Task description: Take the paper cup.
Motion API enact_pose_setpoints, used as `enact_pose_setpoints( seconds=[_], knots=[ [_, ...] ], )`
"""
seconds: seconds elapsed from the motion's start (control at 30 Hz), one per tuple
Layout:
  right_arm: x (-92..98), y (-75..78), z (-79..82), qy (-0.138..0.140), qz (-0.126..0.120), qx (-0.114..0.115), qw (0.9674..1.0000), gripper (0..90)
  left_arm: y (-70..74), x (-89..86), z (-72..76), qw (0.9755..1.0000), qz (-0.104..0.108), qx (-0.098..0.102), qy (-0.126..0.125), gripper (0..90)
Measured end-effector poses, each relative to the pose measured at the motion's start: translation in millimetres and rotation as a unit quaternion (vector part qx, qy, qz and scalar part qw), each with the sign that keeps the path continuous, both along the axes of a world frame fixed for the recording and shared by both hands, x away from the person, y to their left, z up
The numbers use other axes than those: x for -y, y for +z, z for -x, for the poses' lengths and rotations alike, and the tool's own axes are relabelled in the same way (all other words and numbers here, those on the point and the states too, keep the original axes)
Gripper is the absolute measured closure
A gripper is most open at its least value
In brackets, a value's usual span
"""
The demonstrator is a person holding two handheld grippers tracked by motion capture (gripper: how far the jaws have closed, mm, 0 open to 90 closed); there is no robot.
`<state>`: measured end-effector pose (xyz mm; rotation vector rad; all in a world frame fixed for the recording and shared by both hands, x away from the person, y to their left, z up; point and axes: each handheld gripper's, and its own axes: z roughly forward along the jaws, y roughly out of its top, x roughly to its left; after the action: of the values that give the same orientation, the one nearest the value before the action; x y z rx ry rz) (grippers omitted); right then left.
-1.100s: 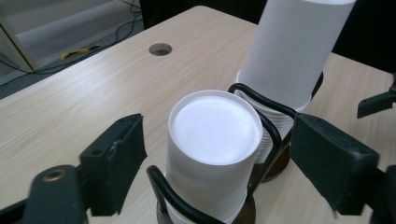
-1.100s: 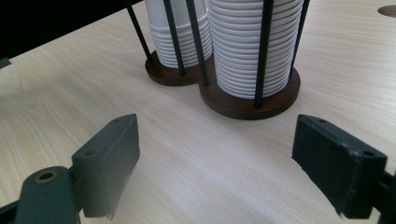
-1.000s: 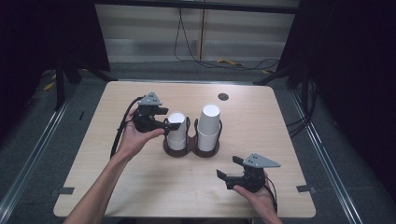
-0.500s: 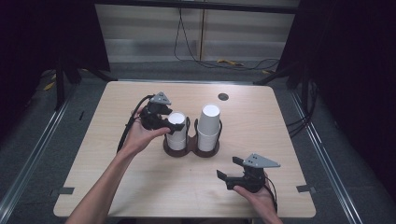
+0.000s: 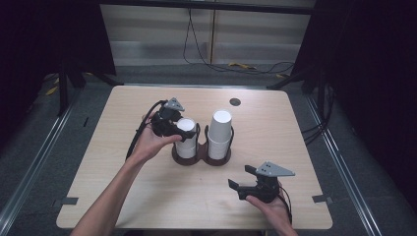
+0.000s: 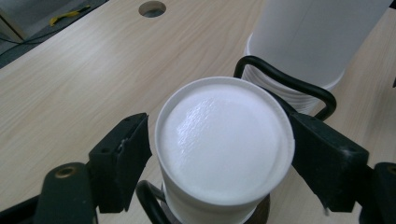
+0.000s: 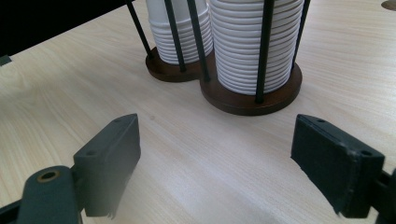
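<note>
You had the left gripper (image 5: 183,129) at the top cup (image 6: 224,149) of the left stack in the two-well cup holder (image 5: 202,158), mid-table. Its jaws had just been closing around that cup, the right pad touching the rim, the left just clear. Your right gripper (image 5: 237,188) rested near the table's front edge, jaws spread, nothing between.
</note>
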<state>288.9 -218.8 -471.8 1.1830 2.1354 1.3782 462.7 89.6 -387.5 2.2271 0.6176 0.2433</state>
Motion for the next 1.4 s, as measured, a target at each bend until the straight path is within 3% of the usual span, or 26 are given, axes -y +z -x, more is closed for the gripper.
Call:
enact_pose_setpoints(
  seconds=[0.07, 0.33, 0.37, 0.57, 1.07, 1.2, 1.4],
  knots=[
    [-0.3, 0.3, 0.6, -0.002, -0.003, -0.002, 1.0000, 15.7, 0.4, 1.5, 0.6, 1.0000, -0.003, 0.004, -0.002, 27.4],
    [0.2, 0.7, 0.9, -0.001, -0.002, 0.000, 1.0000, 15.8, -0.5, 2.8, -0.5, 0.9998, -0.019, -0.003, -0.003, 27.8],
    [0.3, 0.6, 0.7, -0.001, -0.001, 0.002, 1.0000, 15.8, -1.8, 3.4, -0.2, 0.9997, -0.021, -0.014, -0.001, 27.4],
    [-0.5, 0.9, 1.2, -0.001, 0.001, 0.004, 1.0000, 16.0, -2.4, 4.4, -1.0, 0.9994, -0.033, -0.009, -0.004, 29.4],
    [0.2, 0.7, 0.9, -0.001, 0.001, 0.001, 1.0000, 16.0, -2.0, 0.9, -3.1, 0.9997, -0.007, -0.023, 0.003, 31.8],
    [0.1, 0.7, 1.0, -0.001, -0.001, 0.001, 1.0000, 16.1, 0.0, -0.7, -3.4, 0.9998, -0.008, -0.015, -0.001, 31.9],
    [-0.5, 0.7, 1.1, -0.002, -0.002, -0.001, 1.0000, 16.1, 6.5, -4.3, -3.4, 0.9998, 0.007, -0.017, 0.001, 32.1]
  ],
)
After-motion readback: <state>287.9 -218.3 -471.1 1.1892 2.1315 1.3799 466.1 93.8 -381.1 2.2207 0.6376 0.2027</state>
